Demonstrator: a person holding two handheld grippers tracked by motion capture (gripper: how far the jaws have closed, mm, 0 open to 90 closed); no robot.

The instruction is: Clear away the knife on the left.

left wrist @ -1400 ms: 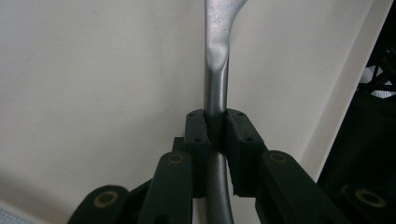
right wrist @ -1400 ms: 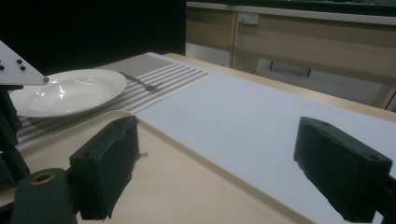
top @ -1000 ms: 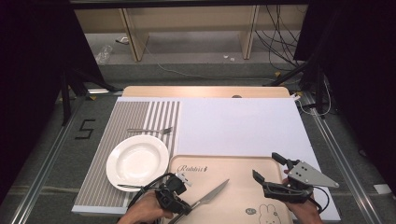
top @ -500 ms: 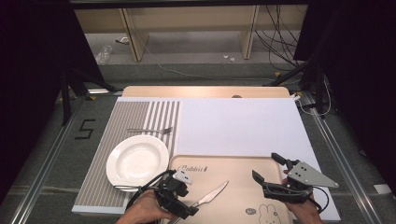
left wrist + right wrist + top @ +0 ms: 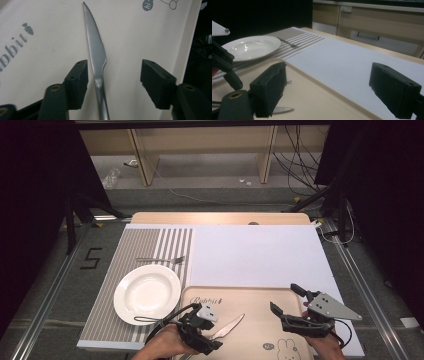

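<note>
Flanking knife [image 5: 96, 47] | left tool [image 5: 113, 82] agape | plate [image 5: 147, 292] near, fork [image 5: 161, 259] likely beyond

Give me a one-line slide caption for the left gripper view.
Left tool open astride a serrated table knife lying on the beige rabbit-print tray, pads clear of the handle.

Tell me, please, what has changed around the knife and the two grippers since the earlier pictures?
The left gripper has let go of the knife: its fingers have just opened and stand apart, touching nothing. The knife now lies on the tray, a little nearer the person. The right gripper, plate and fork stayed in place.
</note>
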